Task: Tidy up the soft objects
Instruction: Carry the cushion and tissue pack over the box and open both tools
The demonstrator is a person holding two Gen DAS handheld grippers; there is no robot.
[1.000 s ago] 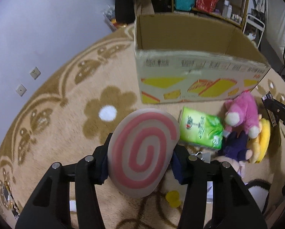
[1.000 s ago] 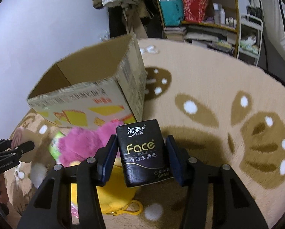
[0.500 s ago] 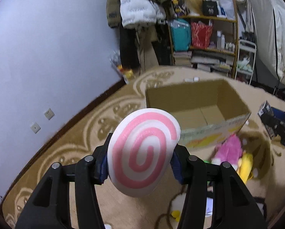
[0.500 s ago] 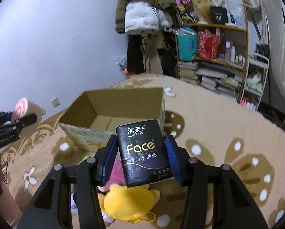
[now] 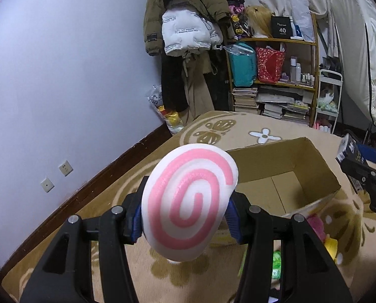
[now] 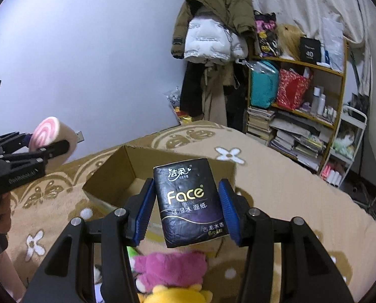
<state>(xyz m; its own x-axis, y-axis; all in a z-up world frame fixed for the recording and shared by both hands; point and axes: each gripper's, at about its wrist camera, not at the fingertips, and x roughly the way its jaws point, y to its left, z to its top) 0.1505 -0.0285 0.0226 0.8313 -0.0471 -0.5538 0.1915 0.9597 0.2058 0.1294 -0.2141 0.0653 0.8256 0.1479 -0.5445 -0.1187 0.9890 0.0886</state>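
Beige floral carpet [image 6: 288,189] carries open cardboard box [image 6: 127,174] at centre; pink plush [image 6: 170,267] and yellow plush [image 6: 175,295] at 6 o'clock, just beside box.

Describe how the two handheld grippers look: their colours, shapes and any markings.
Both are matte black, angular two-finger frames with silver bolt heads. The left gripper and right gripper carry ribbed blue pads on the inner finger faces. Seen from the right wrist view, the left frame bears small white lettering, too blurred to read. No cables show.
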